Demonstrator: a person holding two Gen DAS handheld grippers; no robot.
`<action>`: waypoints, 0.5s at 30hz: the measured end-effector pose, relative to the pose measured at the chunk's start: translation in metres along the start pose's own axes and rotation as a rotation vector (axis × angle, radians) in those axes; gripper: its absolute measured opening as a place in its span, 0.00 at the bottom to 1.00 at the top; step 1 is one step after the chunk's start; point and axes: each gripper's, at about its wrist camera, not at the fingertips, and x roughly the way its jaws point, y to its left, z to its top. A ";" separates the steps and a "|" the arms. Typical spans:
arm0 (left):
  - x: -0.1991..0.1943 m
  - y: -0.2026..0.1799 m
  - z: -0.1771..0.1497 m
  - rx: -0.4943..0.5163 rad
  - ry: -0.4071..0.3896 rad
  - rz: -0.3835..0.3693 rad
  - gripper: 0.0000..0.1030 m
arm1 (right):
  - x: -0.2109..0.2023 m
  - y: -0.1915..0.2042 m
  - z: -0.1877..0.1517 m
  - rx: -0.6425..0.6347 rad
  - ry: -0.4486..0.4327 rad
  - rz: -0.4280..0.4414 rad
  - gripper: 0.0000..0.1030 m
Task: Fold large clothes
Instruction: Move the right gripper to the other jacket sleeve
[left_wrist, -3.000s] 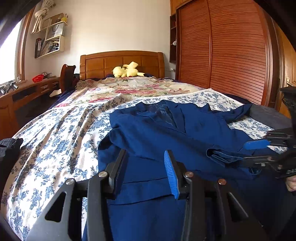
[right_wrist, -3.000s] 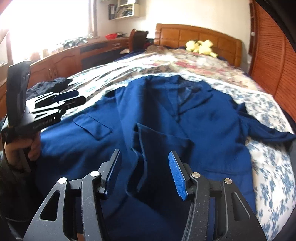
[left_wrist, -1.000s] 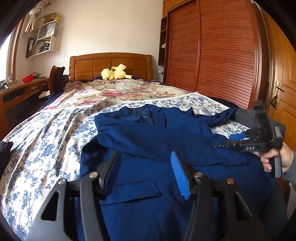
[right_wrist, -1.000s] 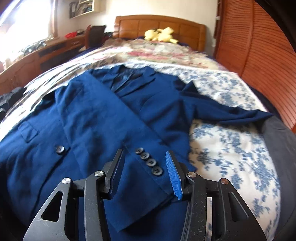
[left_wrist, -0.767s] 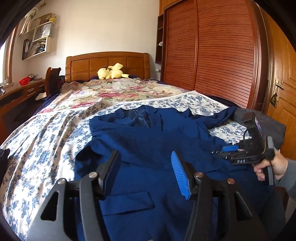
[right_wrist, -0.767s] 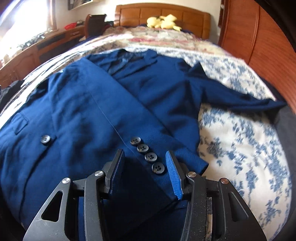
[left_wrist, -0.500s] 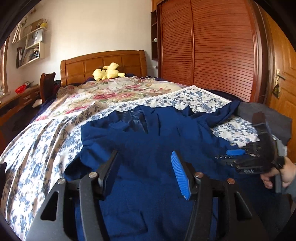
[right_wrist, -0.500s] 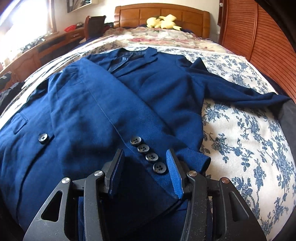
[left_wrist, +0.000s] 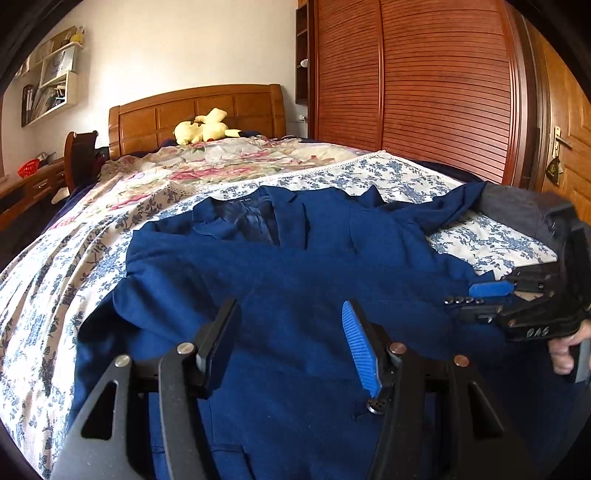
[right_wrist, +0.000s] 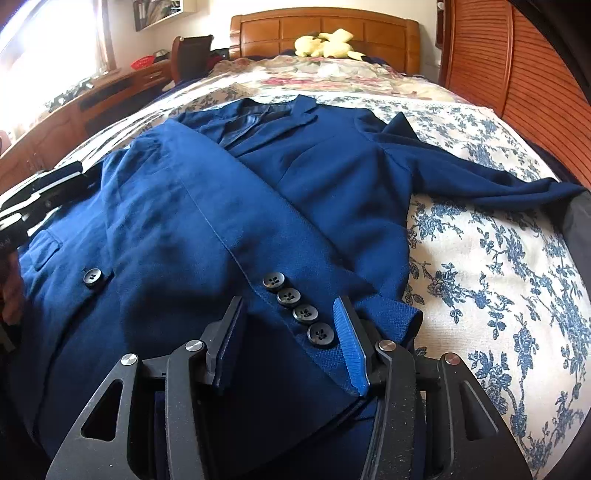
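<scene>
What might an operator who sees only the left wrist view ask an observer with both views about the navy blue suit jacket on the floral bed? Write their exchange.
Operator: Has the right gripper clamped the folded sleeve's cuff?
Observer: No. In the right wrist view the right gripper stands open, and the buttoned cuff of the navy blue suit jacket lies between its fingers, unpinched.
Operator: How does that sleeve run?
Observer: Diagonally across the jacket front, from the far left shoulder down to the cuff.
Operator: What lights the room?
Observer: A bright window on the left, above the long wooden desk.
</scene>
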 end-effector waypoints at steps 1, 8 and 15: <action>-0.001 -0.001 -0.001 0.004 -0.008 0.000 0.54 | -0.003 -0.001 0.001 0.003 -0.006 0.007 0.48; -0.002 -0.003 -0.002 0.013 -0.013 -0.004 0.54 | -0.043 -0.025 0.030 -0.016 -0.081 -0.017 0.48; -0.002 -0.003 -0.004 0.012 -0.018 -0.007 0.54 | -0.054 -0.098 0.072 0.036 -0.114 -0.146 0.59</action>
